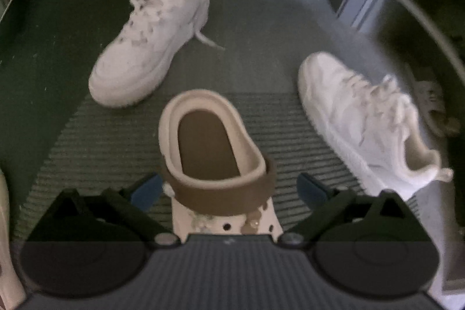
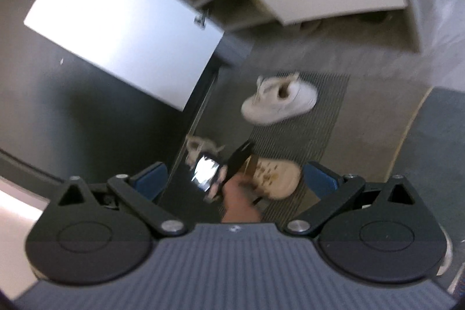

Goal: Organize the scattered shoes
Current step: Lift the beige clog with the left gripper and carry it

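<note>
- Ribbed grey mat [image 1: 87,135] bearing all the shoes
- Two white sneakers [image 1: 151,37] [image 1: 369,118] lying well apart, toes towards the camera
- Beige clog [image 1: 209,141] with brown strap, standing between the left gripper [image 1: 229,191] fingers, pads spread clear of it
- Right gripper [image 2: 235,182] likewise spread wide, holding nothing
</note>
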{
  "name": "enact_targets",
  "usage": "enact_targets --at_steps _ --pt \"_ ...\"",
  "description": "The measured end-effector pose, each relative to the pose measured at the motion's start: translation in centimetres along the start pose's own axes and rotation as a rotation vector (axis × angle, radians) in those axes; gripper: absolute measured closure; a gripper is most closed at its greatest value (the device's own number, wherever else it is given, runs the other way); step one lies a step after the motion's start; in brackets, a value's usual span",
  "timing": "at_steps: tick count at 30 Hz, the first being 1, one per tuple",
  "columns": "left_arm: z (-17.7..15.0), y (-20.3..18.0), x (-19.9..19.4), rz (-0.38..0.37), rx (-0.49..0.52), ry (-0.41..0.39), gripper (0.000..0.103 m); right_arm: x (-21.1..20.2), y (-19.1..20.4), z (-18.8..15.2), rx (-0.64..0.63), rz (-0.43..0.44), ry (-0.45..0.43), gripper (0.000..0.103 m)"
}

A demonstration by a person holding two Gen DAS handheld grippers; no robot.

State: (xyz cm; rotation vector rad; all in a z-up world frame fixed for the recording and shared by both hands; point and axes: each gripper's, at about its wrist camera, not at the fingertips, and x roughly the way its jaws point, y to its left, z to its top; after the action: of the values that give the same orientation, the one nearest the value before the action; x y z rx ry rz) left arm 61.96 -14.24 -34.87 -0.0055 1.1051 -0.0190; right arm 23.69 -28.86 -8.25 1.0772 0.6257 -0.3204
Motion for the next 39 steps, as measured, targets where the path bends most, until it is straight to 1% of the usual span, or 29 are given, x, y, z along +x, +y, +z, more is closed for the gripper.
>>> enact_targets --at_steps 2,3,6,9,11,13,18,20,27,28,30,31,33,34,39 --pt "-0.4 -1.0 1.2 0.08 0.032 0.011 0.0 1.6 0.3 -0.1 0.001 0.002 0.028 0.0" --pt "-0.6 -1.2 1.7 0.105 0.032 0.02 0.0 2.3 0.4 -0.1 0.004 0.004 0.042 0.0" --pt "-0.8 -0.8 4.6 0.101 -0.04 0.083 0.0 3.9 0.6 -0.2 0.004 -0.002 0.069 0.0" --pt "-0.7 -0.5 5.7 0.072 -0.043 0.116 0.002 5.1 0.4 -0.3 -0.006 -0.031 0.091 0.0" --pt "-0.6 -0.3 5.9 0.062 -0.041 0.125 0.004 5.3 0.2 -0.2 -0.004 -0.043 0.088 0.0" --pt "-0.6 0.0 5.8 0.059 -0.018 0.129 0.005 5.2 0.0 0.0 -0.007 -0.062 0.077 0.0" --pt "-0.5 1.1 5.3 0.071 0.006 0.145 0.006 4.4 -0.2 0.2 -0.024 -0.111 0.016 0.0" --pt "-0.5 2.3 4.2 0.053 -0.001 0.153 0.005 4.2 0.0 0.1 -0.038 -0.124 0.003 0.0" --pt "-2.4 4.6 0.4 0.008 0.081 0.141 0.005 3.0 1.1 -0.7 -0.092 -0.125 -0.019 0.0" --pt "-3.6 5.1 -0.4 0.001 0.11 0.144 0.005 2.7 1.3 -0.9 -0.102 -0.124 -0.022 0.0" --pt "-4.6 5.2 -1.0 -0.012 0.131 0.151 0.005 2.0 1.8 -1.3 -0.115 -0.122 -0.027 0.0" --pt "-6.0 5.5 -1.6 -0.051 0.174 0.16 0.005 1.6 2.0 -1.5 -0.118 -0.112 -0.029 0.0" --pt "-7.1 5.6 -2.3 -0.07 0.217 0.151 0.005 0.6 2.5 -2.1 -0.14 -0.097 -0.037 0.0" --pt "-8.3 5.8 -2.8 -0.08 0.258 0.146 0.005 0.1 2.9 -2.4 -0.154 -0.096 -0.041 0.0" --pt "-10.6 6.8 -2.9 -0.084 0.314 0.144 0.005 -2.2 4.0 -4.3 -0.197 -0.061 -0.029 0.0"
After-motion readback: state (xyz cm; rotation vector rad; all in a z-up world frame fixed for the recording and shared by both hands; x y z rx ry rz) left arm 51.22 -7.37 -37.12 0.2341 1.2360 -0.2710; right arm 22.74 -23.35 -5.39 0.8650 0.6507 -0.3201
